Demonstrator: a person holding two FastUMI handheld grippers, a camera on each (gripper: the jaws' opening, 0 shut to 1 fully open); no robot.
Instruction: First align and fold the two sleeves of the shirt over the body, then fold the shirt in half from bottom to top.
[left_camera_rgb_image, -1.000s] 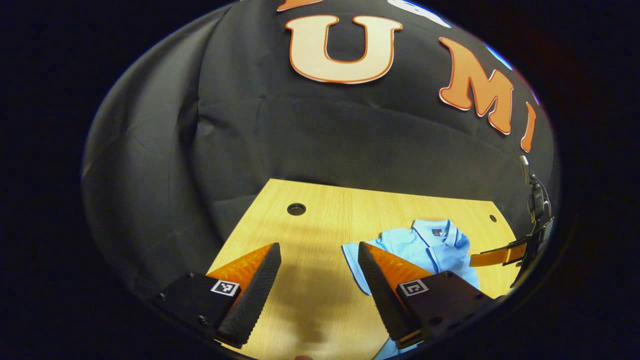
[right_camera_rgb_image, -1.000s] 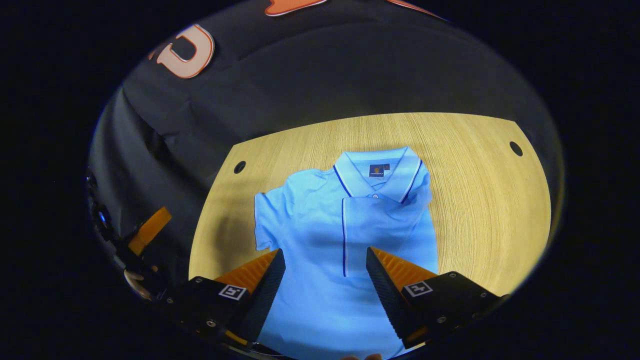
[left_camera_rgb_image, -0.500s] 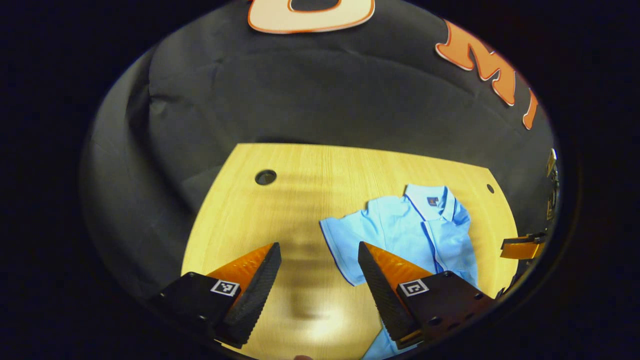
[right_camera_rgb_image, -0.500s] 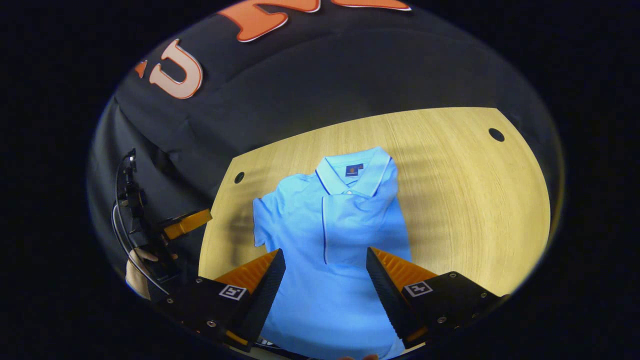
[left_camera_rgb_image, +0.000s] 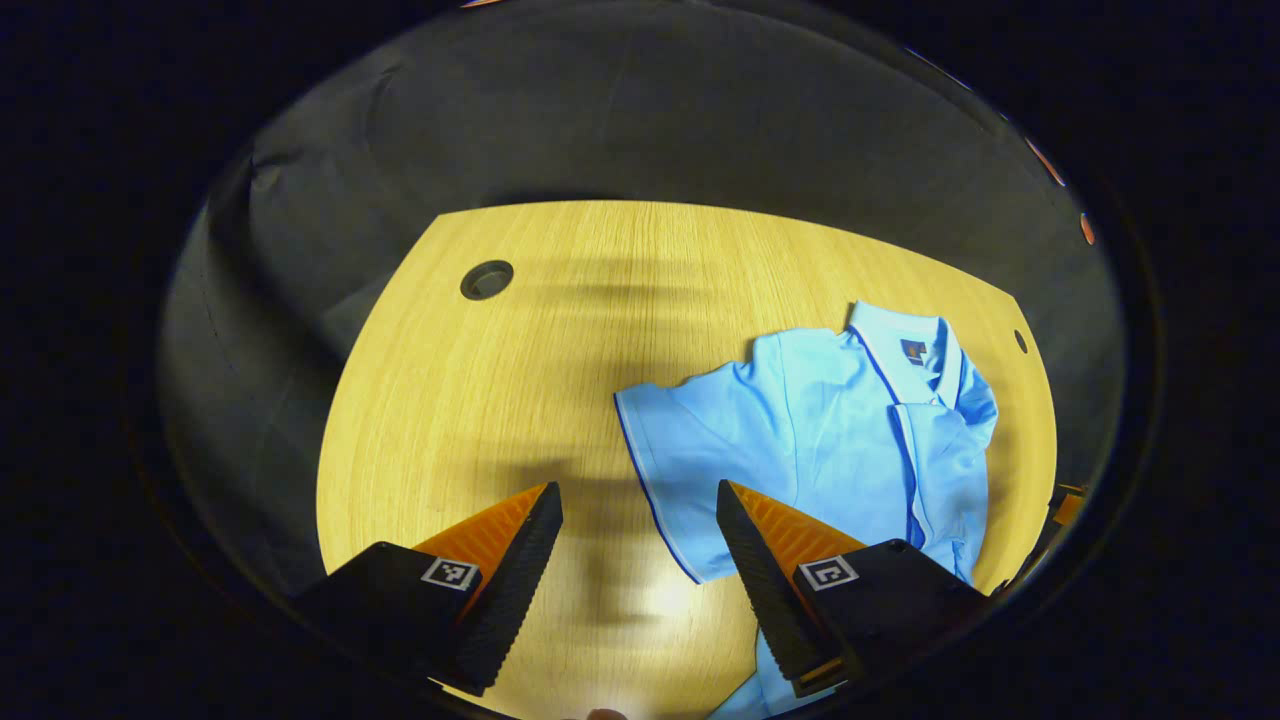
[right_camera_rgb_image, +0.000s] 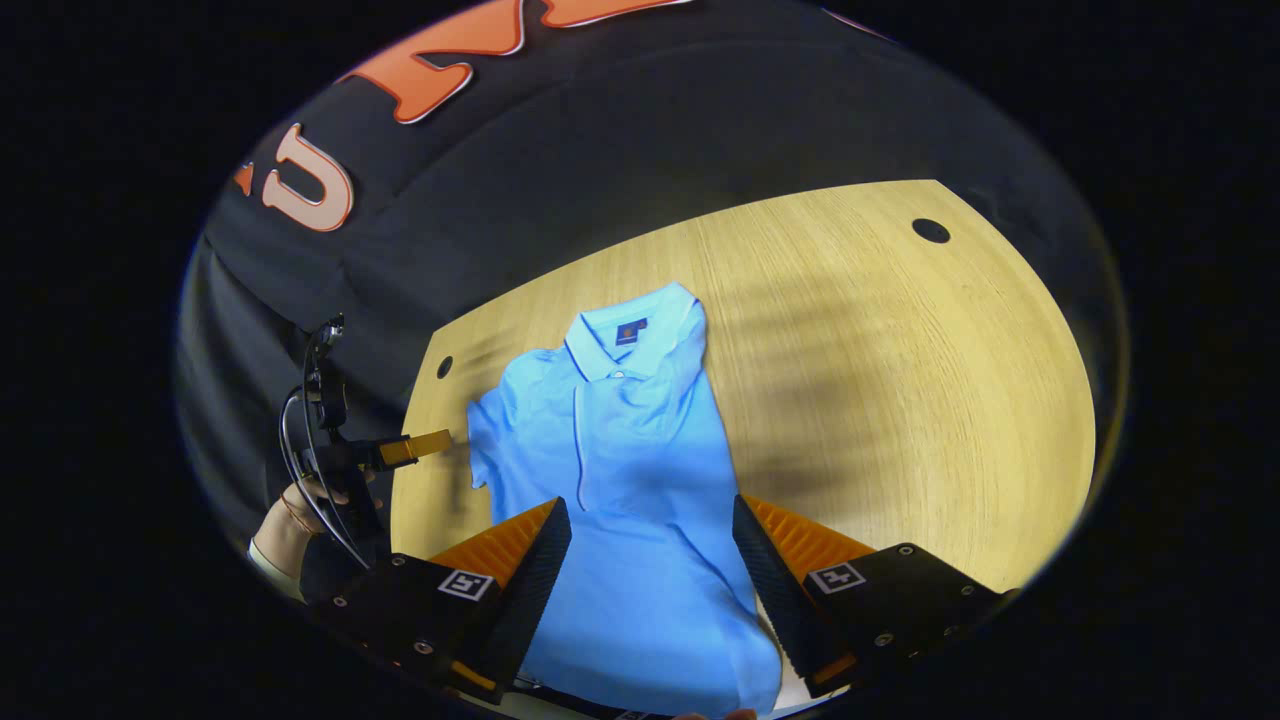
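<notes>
A light blue polo shirt (left_camera_rgb_image: 850, 430) (right_camera_rgb_image: 620, 470) lies face up on the wooden table (left_camera_rgb_image: 500, 400) (right_camera_rgb_image: 900, 380), collar toward the far side. One sleeve (right_camera_rgb_image: 690, 390) is folded over the body; the other sleeve (left_camera_rgb_image: 680, 450) lies spread out flat. My left gripper (left_camera_rgb_image: 640, 550) hovers open above the table, just beside the spread sleeve's hem. My right gripper (right_camera_rgb_image: 650, 560) hangs open above the lower body of the shirt. In the right gripper view the left gripper (right_camera_rgb_image: 400, 450) shows far off at the left, held by a hand (right_camera_rgb_image: 300, 500).
Round cable holes (left_camera_rgb_image: 487, 279) (right_camera_rgb_image: 930, 230) sit near the table's far corners. Black cloth walls (left_camera_rgb_image: 650, 110) close the booth behind and beside the table. Bare wood stretches left of the shirt in the left gripper view.
Both views have tipped downward, so more of the table shows. The left gripper has come nearer the spread sleeve. The right gripper has drawn back toward the shirt's hem. Both stay open.
</notes>
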